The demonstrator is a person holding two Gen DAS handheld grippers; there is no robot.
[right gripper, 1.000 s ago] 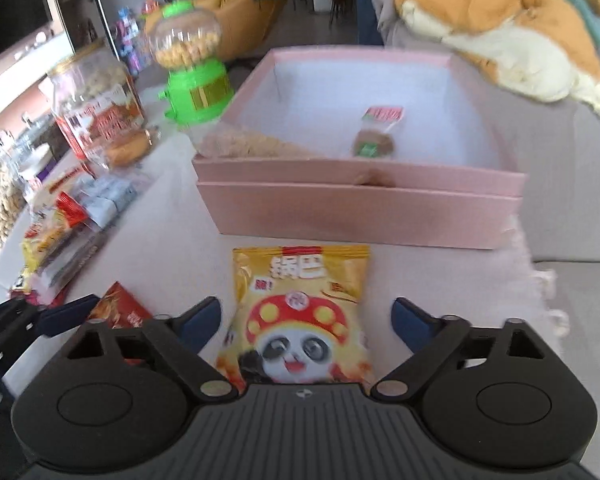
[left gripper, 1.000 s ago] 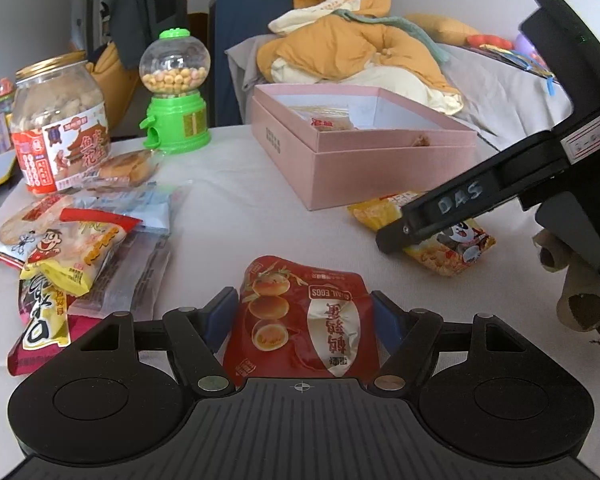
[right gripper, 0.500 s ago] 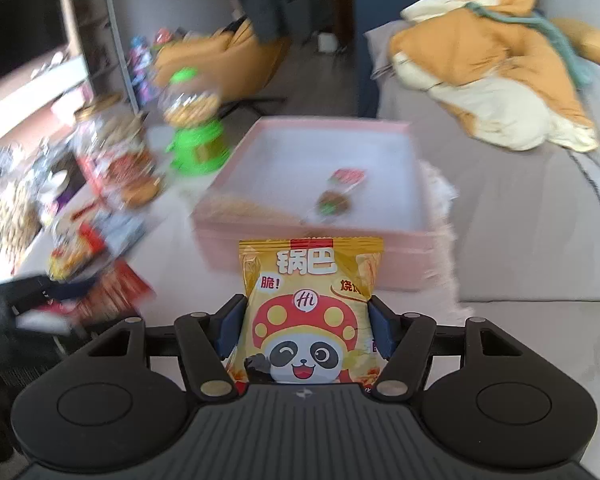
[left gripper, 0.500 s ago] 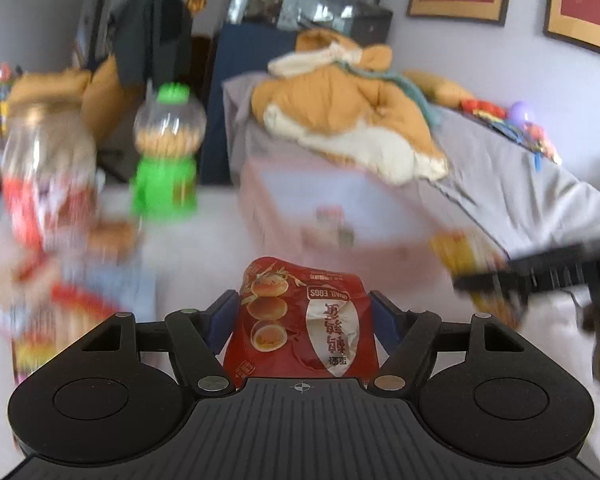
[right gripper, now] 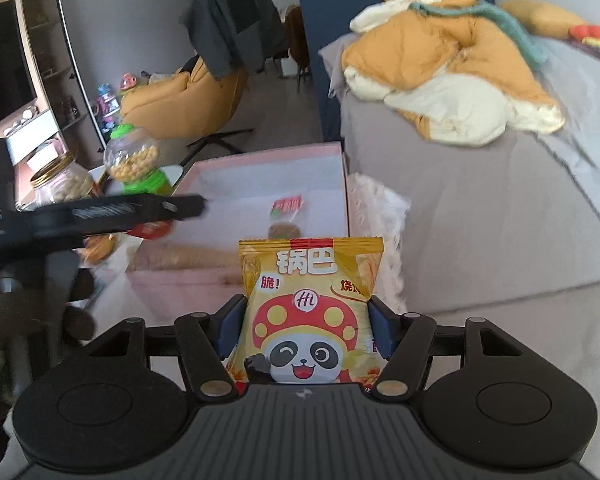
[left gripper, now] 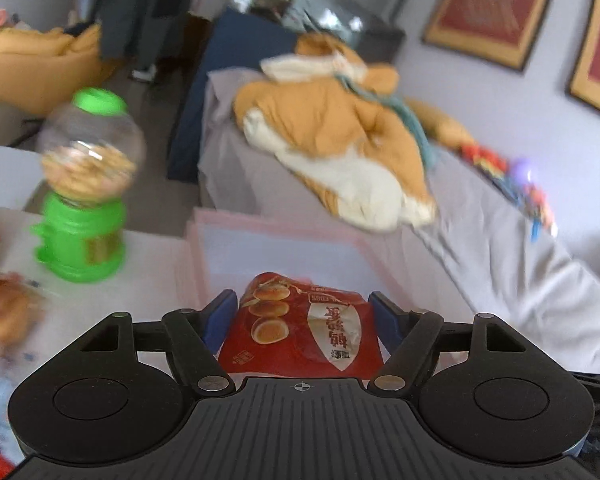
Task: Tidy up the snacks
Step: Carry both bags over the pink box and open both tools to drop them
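Observation:
My left gripper (left gripper: 302,308) holds a red egg-snack packet (left gripper: 300,332) between its blue pads, in the air over the near rim of the open pink box (left gripper: 204,240). Its jaws are opening slightly, and the packet still hangs between them. My right gripper (right gripper: 306,316) is shut on a yellow panda packet (right gripper: 312,280), lifted just before the pink box (right gripper: 260,156). In the right wrist view the left gripper's black finger (right gripper: 120,212) reaches in over the box's left wall. A small wrapped snack (right gripper: 286,206) and a long wrapped roll (right gripper: 188,258) lie inside.
A green gumball dispenser (left gripper: 80,216) stands left of the box, with a lidded jar (right gripper: 62,188) and loose snacks (left gripper: 4,308) further left. Behind and to the right is a grey bed (right gripper: 480,220) with an orange jacket (left gripper: 332,136). A fluffy white cloth edge (right gripper: 376,216) flanks the box.
The right gripper's jaws closed onto the yellow packet and lifted it off the table. Both grippers rose and moved toward the pink box, each carrying its packet.

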